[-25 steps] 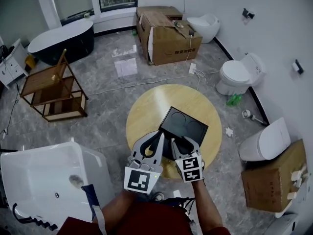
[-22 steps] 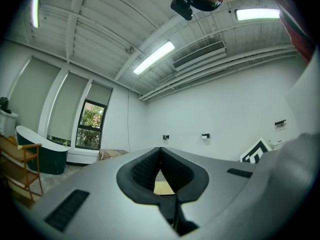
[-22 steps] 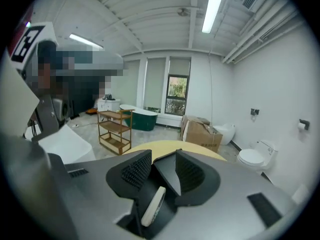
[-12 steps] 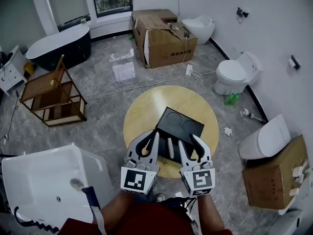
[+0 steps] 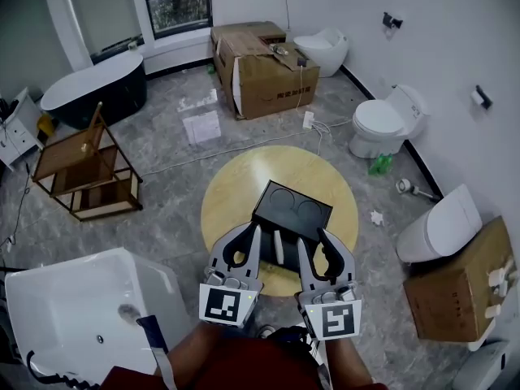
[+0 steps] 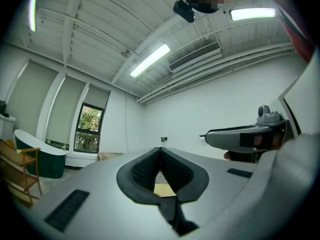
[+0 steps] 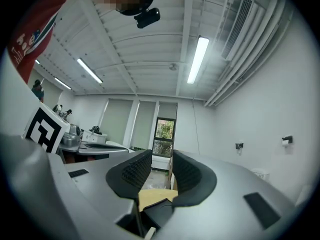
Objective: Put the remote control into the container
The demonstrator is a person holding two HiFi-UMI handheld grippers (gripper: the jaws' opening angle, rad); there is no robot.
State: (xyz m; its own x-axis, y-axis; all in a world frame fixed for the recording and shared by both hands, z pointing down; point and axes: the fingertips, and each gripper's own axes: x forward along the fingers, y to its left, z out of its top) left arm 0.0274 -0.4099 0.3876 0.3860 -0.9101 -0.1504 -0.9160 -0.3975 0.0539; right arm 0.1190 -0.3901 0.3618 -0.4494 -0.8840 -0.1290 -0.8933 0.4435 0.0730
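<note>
On the round wooden table [image 5: 244, 177] lies a black container [image 5: 292, 210] with two round hollows in it. Just in front of its near edge a white remote control [image 5: 278, 246] lies on the table, between my two grippers. My left gripper [image 5: 254, 232] hovers left of the remote; its pads meet at the tip in the left gripper view [image 6: 160, 151] and hold nothing. To the right of the remote my right gripper [image 5: 313, 238] stands open, a narrow empty gap showing in its own view [image 7: 161, 159]. Below that gap show the container's corner [image 7: 160, 211] and the table [image 7: 155, 196].
A white tub [image 5: 73, 299] stands at the near left and a wooden rack [image 5: 81, 165] at the left. Cardboard boxes [image 5: 260, 63] sit at the back, another box [image 5: 459, 287] at the right. Toilets [image 5: 382, 120] line the right wall, and a dark bathtub [image 5: 85, 84] sits far left.
Both grippers have drawn back from the container's near edge and moved apart, so the white remote now shows between them. The head view has shifted a little.
</note>
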